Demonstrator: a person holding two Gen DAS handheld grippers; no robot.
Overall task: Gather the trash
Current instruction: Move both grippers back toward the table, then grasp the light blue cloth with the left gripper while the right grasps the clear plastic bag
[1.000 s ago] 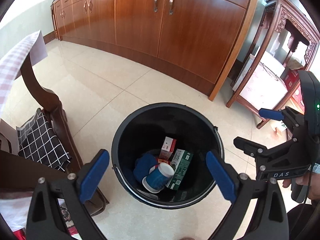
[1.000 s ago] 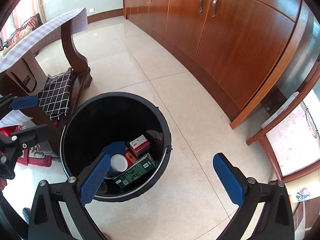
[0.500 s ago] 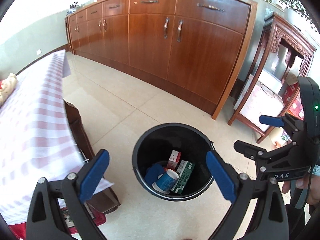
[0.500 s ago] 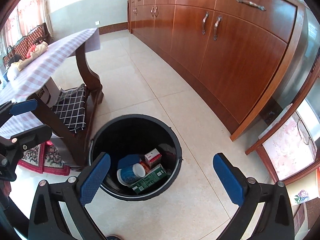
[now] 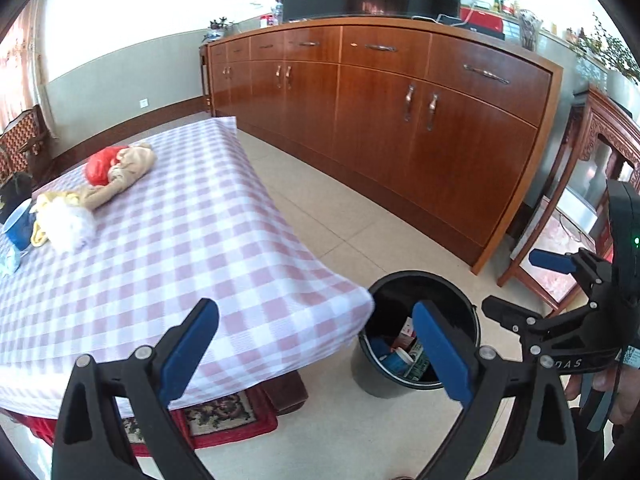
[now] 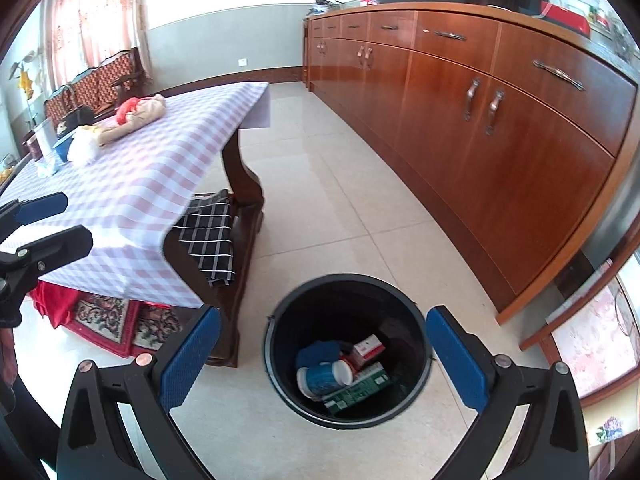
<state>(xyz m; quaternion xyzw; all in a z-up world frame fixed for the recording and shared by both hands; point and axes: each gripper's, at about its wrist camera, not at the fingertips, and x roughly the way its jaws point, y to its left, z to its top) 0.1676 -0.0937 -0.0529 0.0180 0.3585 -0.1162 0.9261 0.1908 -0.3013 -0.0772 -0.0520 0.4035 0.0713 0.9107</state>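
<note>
While your left tool (image 5: 316, 344) hangs over the near corner of the bench (image 5: 168, 248), its blue pads are spread wide with nothing between them, and your right tool (image 6: 324, 356) is just as wide apart and empty, directly above the black bin (image 6: 348, 352). The bin stands on the tiled floor just beside the bench's corner, between the bench and the long wooden cabinet (image 6: 500, 140). Inside the bin lie a blue-and-white cup (image 6: 324, 378) on its side, a green carton (image 6: 356, 390) touching it, a small red-and-white box (image 6: 368, 348) and something blue (image 6: 318, 352). At the bench's far end from the bin sit a red bag (image 5: 100, 164), a beige bundle (image 5: 124, 176), white crumpled stuff (image 5: 66, 224) and a blue cup (image 5: 18, 226).
</note>
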